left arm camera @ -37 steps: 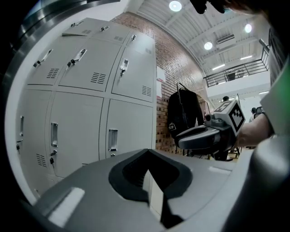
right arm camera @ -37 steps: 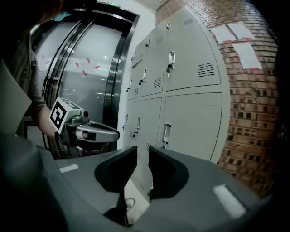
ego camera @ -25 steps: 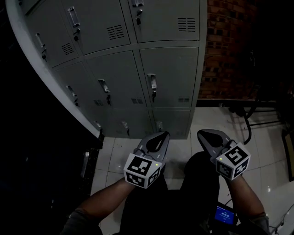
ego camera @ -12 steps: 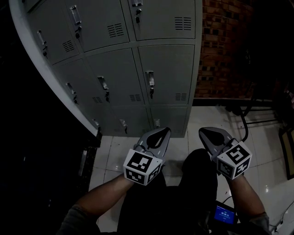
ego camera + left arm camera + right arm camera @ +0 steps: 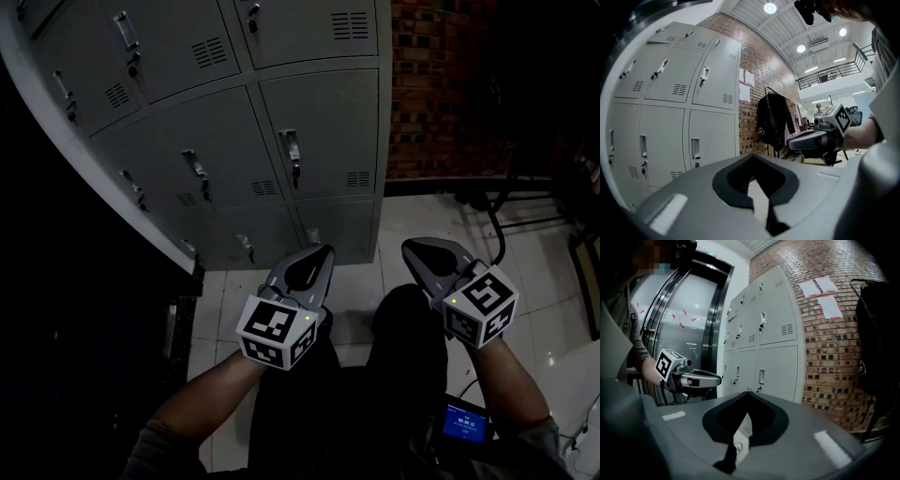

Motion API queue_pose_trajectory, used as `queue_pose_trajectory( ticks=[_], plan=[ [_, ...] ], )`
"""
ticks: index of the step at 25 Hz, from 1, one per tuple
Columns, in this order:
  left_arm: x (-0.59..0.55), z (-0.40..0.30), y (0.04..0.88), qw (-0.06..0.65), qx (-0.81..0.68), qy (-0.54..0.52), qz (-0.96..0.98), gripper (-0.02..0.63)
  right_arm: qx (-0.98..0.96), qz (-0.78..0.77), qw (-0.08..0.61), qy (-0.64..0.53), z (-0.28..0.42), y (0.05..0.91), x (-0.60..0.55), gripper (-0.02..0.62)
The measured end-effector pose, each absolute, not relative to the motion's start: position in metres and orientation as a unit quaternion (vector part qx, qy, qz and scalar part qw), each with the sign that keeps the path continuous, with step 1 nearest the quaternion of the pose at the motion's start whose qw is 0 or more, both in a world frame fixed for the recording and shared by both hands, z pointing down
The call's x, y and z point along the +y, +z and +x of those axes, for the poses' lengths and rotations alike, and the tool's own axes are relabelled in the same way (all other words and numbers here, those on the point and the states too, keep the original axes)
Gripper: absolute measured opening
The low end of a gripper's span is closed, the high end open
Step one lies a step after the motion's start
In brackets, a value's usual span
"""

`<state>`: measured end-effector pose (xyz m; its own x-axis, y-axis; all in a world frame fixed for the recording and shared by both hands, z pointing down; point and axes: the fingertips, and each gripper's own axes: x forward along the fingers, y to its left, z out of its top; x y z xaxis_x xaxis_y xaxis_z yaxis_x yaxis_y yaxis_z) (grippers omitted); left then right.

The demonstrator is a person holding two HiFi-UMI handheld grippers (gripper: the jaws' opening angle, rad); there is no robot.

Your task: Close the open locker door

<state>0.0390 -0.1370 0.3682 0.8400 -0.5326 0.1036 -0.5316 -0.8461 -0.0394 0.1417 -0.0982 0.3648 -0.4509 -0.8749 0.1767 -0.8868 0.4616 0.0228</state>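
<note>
A bank of grey lockers [image 5: 234, 141] stands ahead, its doors in the head view all flush and shut. In the right gripper view one upper door [image 5: 734, 310] seems to stand slightly ajar; I cannot tell for sure. My left gripper [image 5: 323, 249] is held low above the floor tiles, shut and empty, well short of the lockers. My right gripper [image 5: 409, 247] hangs beside it, also shut with nothing in it. Each gripper view shows its own closed jaws, left [image 5: 752, 156] and right [image 5: 749, 393], with the other gripper across from it.
A brick wall [image 5: 441, 84] adjoins the lockers on the right, with a black bag [image 5: 773, 124] hanging there and a dark stand [image 5: 497, 225] on the floor. A dark glass door frame [image 5: 693, 324] lies left of the lockers. The person's legs and a small blue screen [image 5: 466, 424] are below.
The head view has shifted, so the lockers sit further left and up. Both grippers stay shut and low, the left one drifting slightly left.
</note>
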Motion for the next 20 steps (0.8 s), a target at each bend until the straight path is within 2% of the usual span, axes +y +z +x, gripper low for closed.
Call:
queue_pose_trajectory(
  ticks=[20],
  plan=[
    [-0.152, 0.034, 0.377, 0.005, 0.285, -0.044, -0.957, -0.003, -0.850, 0.520, 0.076, 0.042, 0.142, 0.381, -0.109, 0.005]
  ],
)
